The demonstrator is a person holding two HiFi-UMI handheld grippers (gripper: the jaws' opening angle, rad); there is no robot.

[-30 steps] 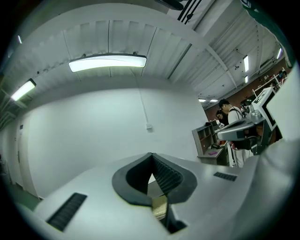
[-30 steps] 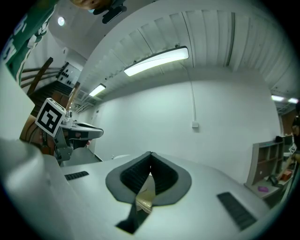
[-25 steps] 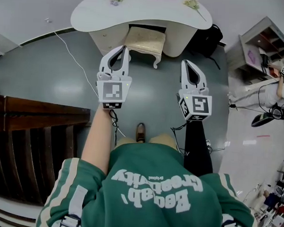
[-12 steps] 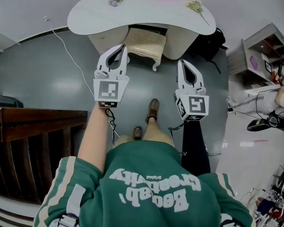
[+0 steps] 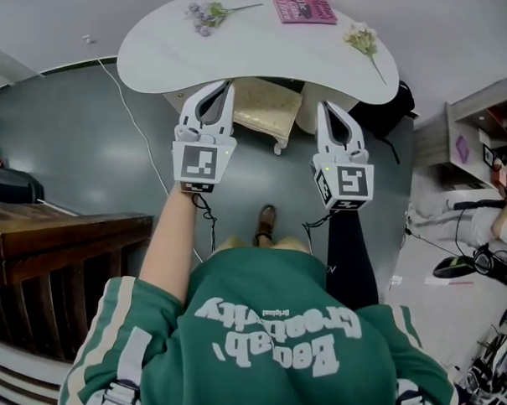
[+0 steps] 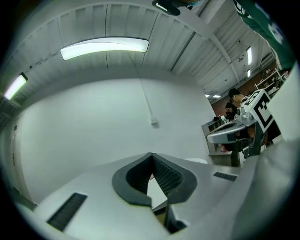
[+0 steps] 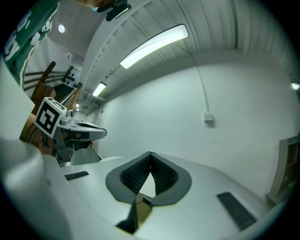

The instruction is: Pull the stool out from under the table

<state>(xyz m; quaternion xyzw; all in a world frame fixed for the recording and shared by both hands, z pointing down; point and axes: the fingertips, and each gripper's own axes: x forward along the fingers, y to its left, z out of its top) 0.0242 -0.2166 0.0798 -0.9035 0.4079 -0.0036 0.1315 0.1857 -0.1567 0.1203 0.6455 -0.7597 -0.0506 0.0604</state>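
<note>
Head view looked steeply down on a stool (image 5: 270, 101) with a cream padded seat and white curved legs. It stood tucked beneath a white, kidney-shaped table (image 5: 243, 50), with only the near part of the seat and one front leg showing past the table's rim. The left gripper (image 5: 227, 85) was held out just to the left of the seat and the right gripper (image 5: 324, 104) just to its right. Neither touched the stool.

Left gripper view showed its fingers (image 6: 133, 174) pressed together at the tips with nothing between them. Right gripper view showed the same of its fingers (image 7: 165, 178), closed and empty. Both would have had to open before any hold could be taken.

The stool looked like a rigid frame under a soft cushion, probably light enough to slide over the smooth grey floor without lifting. The padding would likely have yielded and slipped under a pinch, so it seemed a poor place to grip. The firmer choice appeared to be the hard seat rail under the cushion, one gripper at each front corner, so that the pull ran straight. The slim curved legs looked likely to make the stool swivel if only one were tugged. Because the seat sat close under the table's top, a level pull seemed safer than one that tipped the stool upward.
</note>
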